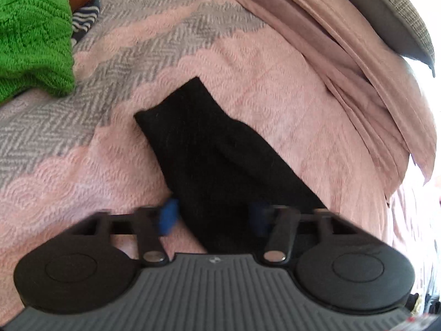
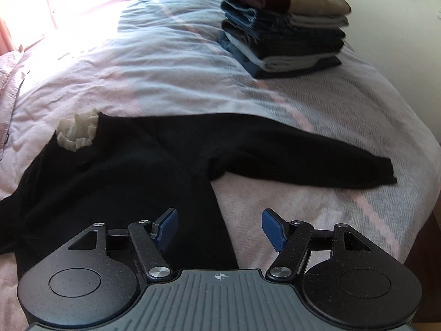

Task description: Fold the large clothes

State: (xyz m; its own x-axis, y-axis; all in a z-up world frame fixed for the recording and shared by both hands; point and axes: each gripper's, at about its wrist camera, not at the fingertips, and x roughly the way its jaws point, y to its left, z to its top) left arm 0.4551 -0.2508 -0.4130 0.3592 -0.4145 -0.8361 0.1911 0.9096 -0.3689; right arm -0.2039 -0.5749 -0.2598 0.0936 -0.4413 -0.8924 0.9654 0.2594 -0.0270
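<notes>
While blurred left fingers (image 1: 168, 215) straddle black sweater (image 1: 220, 154), grip unclear; right fingers (image 2: 275, 229) wide.

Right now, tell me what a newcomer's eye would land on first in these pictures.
A black sweater with a cream ruffled collar sprawls across the pink and grey bedspread, one sleeve stretched out sideways. Behind it, a neat stack of folded clothes sits at the bed's far right. In the left wrist view, a bright green knit fills the upper left corner.
</notes>
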